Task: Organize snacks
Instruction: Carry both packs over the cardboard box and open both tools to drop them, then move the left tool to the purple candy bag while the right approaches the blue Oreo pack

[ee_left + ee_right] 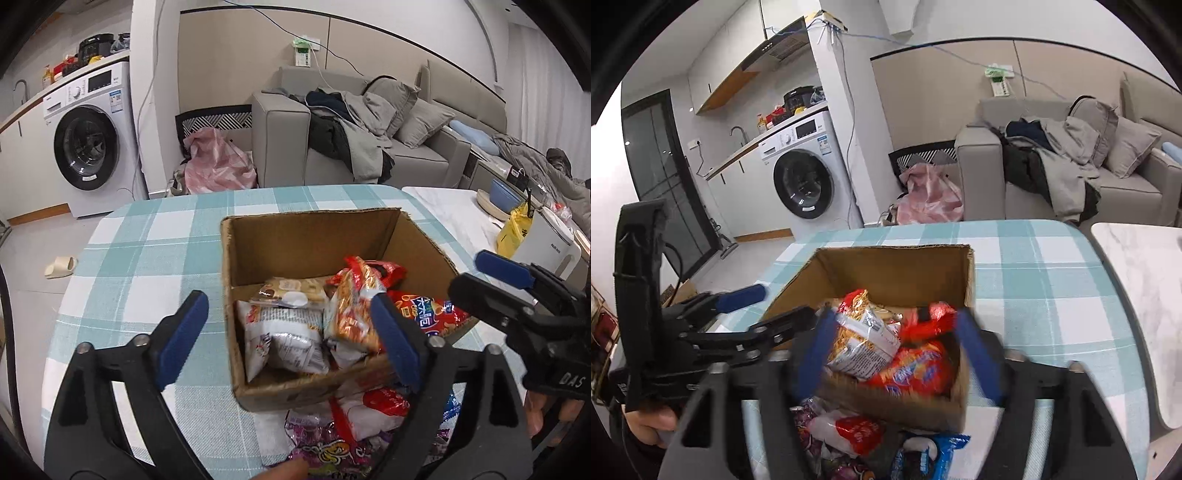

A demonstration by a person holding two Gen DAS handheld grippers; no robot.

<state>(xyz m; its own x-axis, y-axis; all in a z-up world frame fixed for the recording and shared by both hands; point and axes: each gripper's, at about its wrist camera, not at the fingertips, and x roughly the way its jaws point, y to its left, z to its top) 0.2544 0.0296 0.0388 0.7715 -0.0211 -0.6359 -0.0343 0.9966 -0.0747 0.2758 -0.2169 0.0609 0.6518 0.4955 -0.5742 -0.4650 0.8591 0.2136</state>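
Checked teal-and-white cloth covers the table (147,240), with a washing machine (90,140) and a clothes-strewn sofa (369,140) behind.

From the left wrist, the cardboard box (310,236) sits open-topped at mid-table, a sensible catch-all for loose packets. It already holds several: a white packet (284,336), a pale biscuit pack (291,290), an orange noodle-style packet (354,314) standing on end, and a red bag (439,314) against the right wall. The left gripper (291,339) hovers over the box's near-left corner with its jaws spread wide and nothing between them; one blue pad is outside the box wall, the other over the contents. Unsorted snacks lie just in front of the box: a red-and-white packet (373,410) and a purple one (328,450). The right gripper (509,273) reaches in from the right, near the box's corner.

From the right wrist, blurred by motion, the right gripper (894,350) is likewise spread, straddling the near end of the box without clamping anything I can make out. A blue packet (931,454) shows among the loose ones below. The left gripper's arm crosses in from the left, close to the box's left wall, so the two tools crowd each other over the near edge. Judging by the pile, sorting is partway done; the upright packet may hinder dropping more in.
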